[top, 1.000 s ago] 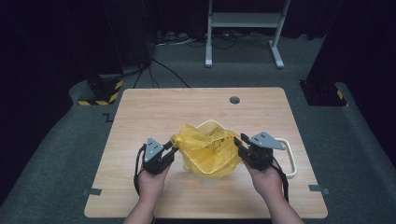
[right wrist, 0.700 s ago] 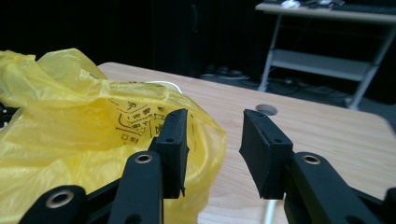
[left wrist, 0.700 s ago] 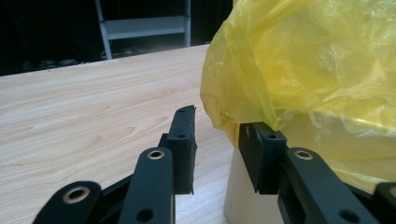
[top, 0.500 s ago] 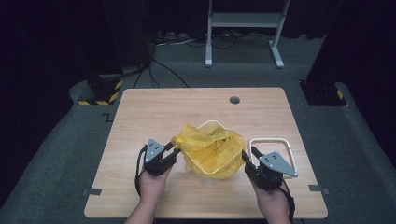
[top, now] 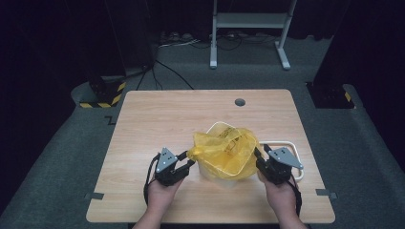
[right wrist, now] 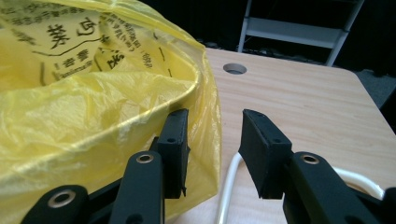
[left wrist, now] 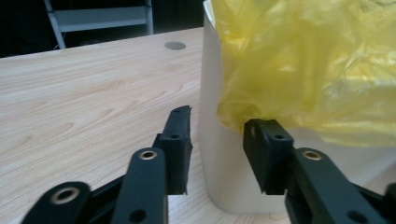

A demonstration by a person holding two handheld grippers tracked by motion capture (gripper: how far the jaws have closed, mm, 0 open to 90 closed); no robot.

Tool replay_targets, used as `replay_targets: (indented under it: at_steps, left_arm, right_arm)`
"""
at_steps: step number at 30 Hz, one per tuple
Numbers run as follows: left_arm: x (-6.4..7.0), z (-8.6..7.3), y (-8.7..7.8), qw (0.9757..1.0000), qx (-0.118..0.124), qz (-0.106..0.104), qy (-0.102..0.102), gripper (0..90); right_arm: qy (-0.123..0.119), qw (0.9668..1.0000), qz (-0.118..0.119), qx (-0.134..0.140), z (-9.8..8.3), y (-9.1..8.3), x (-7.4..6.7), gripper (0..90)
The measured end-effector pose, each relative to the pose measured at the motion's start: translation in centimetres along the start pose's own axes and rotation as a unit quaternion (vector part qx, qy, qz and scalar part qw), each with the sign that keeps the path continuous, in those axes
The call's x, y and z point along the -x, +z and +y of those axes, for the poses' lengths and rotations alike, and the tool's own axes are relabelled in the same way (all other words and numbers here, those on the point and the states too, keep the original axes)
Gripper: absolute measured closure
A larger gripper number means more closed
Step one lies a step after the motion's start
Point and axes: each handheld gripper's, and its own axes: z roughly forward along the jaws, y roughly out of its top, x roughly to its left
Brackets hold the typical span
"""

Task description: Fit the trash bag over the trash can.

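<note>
A yellow plastic bag [top: 224,152] with black print is draped over a white bin [top: 216,174] on the wooden table [top: 167,124]. My left gripper [top: 188,160] is at the bin's left side. Its jaws have just been opening and now stand apart in the left gripper view [left wrist: 217,135]. The bin wall [left wrist: 210,154] lies beyond the gap, the bag's hem [left wrist: 243,112] hangs just over the right jaw, and nothing is pinched. My right gripper [top: 260,155] is at the bag's right side, open [right wrist: 212,135]. A loose fold of the bag [right wrist: 205,126] hangs partly into its gap.
A white ring-shaped frame [top: 292,145] lies flat on the table right of the bin, under my right gripper, and shows in the right gripper view as a white frame [right wrist: 228,186]. A round cable hole [top: 239,102] is at the table's far side. A metal stand [top: 248,21] is beyond the table.
My right gripper has drawn back from the bag's right edge, toward the near right and lower. The bag has slackened onto the bin. My left gripper stayed put while its jaws widened.
</note>
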Motion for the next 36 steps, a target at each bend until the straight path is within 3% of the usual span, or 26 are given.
replay_targets:
  at_steps: [3, 6, 9, 12, 15, 23, 28, 34, 36]
  left_arm:
    - [-0.2, -0.1, -0.5, 0.9998, 0.004, 0.017, -0.006, 51.2]
    - [-0.6, 0.1, -1.2, 0.9994, 0.022, 0.026, -0.010, 43.9]
    - [-0.8, 0.4, -1.9, 0.9988, 0.040, 0.026, -0.009, 37.1]
    - [-0.6, 0.7, -2.4, 0.9980, 0.057, 0.025, -0.004, 32.2]
    - [-0.2, 1.0, -2.9, 0.9970, 0.073, 0.022, 0.008, 32.1]
    - [0.9, 2.0, -3.9, 0.9932, 0.109, 0.017, 0.035, 25.8]
    - [1.5, 2.7, -4.3, 0.9911, 0.129, 0.005, 0.031, 24.7]
    - [1.9, 3.7, -4.5, 0.9888, 0.145, -0.009, 0.032, 31.2]
    - [2.0, 3.8, -4.2, 0.9901, 0.135, -0.014, 0.036, 37.9]
  right_arm:
    - [-0.002, 1.0000, -0.003, 0.003, 0.2, 0.4, 0.0, 61.4]
    - [-0.004, 0.9997, -0.008, 0.021, 0.6, -0.5, -0.2, 65.1]
    - [-0.003, 0.9984, -0.020, 0.052, 1.4, -1.9, -0.6, 65.6]
    - [0.009, 0.9976, -0.007, 0.068, 2.0, -2.9, -1.1, 65.6]
    - [0.018, 0.9978, 0.007, 0.063, 2.1, -2.8, -1.9, 65.6]
    - [0.034, 0.9987, 0.012, 0.036, 1.7, -1.6, -2.4, 66.2]
    - [0.036, 0.9990, 0.014, 0.024, 1.6, -1.2, -2.6, 66.1]
    - [0.039, 0.9988, 0.023, 0.020, 1.6, -0.9, -2.8, 67.8]
    - [0.039, 0.9988, 0.024, 0.019, 1.6, -0.8, -2.8, 68.1]
